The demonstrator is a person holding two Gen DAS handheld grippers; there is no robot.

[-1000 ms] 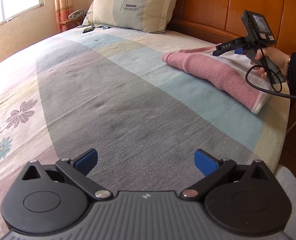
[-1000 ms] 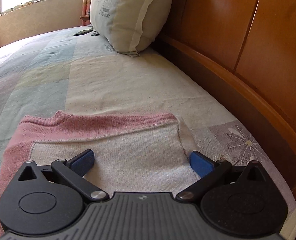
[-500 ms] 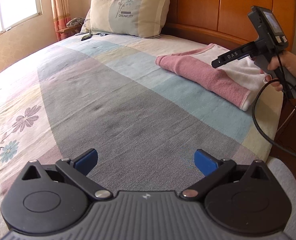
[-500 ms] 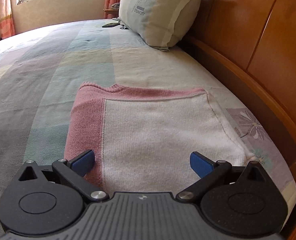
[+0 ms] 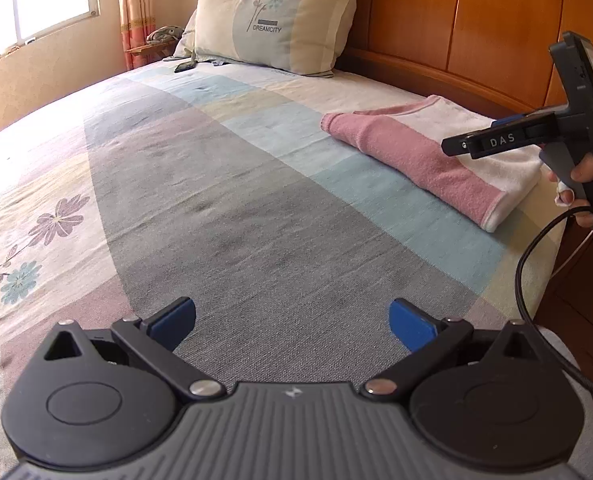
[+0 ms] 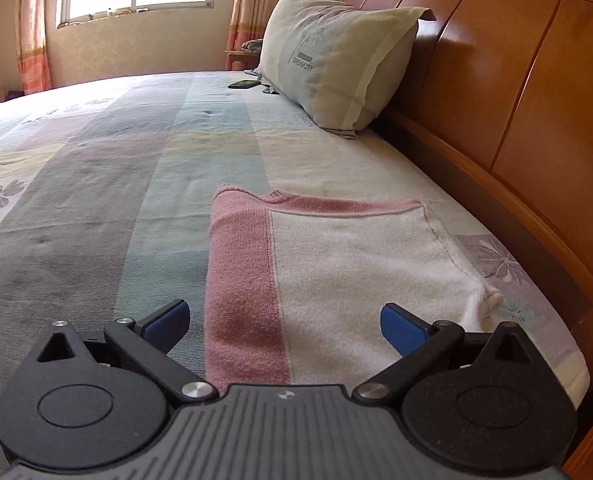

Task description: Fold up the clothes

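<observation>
The sweater (image 6: 336, 272) lies folded into a flat pink-and-cream rectangle on the bed (image 5: 256, 220), close to the headboard (image 6: 516, 100) and near the bed's edge. In the right wrist view it fills the 12 o'clock to 2 o'clock stretch ahead of the right gripper (image 6: 282, 322); in the left wrist view it sits at 2 o'clock, well apart from the left gripper (image 5: 292, 320).

Over the last second the right gripper has pulled back and lifted away from the sweater: 1 s ago its jaws sat low over the cream panel, and now the whole fold shows, with the pillow (image 6: 336, 60) beyond it at 12 o'clock. Its jaws are spread wide and hold nothing. The left gripper has stayed over bare bedspread, jaws likewise wide apart and empty, though its view has swung a little toward the headboard.

Neither tool touches the cloth, and the edges look squared, so the fold seems finished, or nearly so.
</observation>
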